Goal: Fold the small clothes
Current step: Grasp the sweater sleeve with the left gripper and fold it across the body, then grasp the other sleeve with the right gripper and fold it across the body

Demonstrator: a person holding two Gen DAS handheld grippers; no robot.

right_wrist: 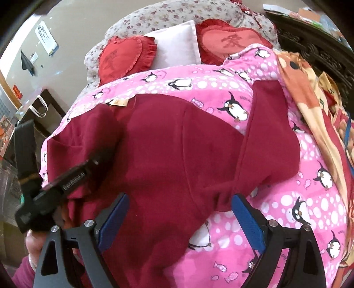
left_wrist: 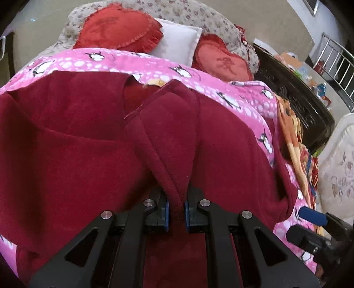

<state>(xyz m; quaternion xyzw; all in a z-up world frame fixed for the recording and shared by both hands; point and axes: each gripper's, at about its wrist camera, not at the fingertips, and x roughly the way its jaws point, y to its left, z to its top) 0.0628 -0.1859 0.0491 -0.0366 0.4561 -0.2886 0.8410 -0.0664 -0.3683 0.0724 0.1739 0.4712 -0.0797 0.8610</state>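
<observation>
Left gripper (left_wrist: 177, 210): blue pads pinching raised fold of maroon garment (left_wrist: 88, 144), angled down over bed. Right gripper (right_wrist: 180, 218): jaws spread wide, nothing pinched, tilted down above garment's lower edge. Garment lies spread on pink penguin blanket (right_wrist: 287, 210), one sleeve stretching toward far right. Bare blanket to right of right gripper. Heart cushions (right_wrist: 120, 58) and white pillow (right_wrist: 177, 47) beyond garment, well apart.

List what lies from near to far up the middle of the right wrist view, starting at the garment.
Maroon garment → pink penguin blanket → white pillow → floral headboard cushion.
</observation>
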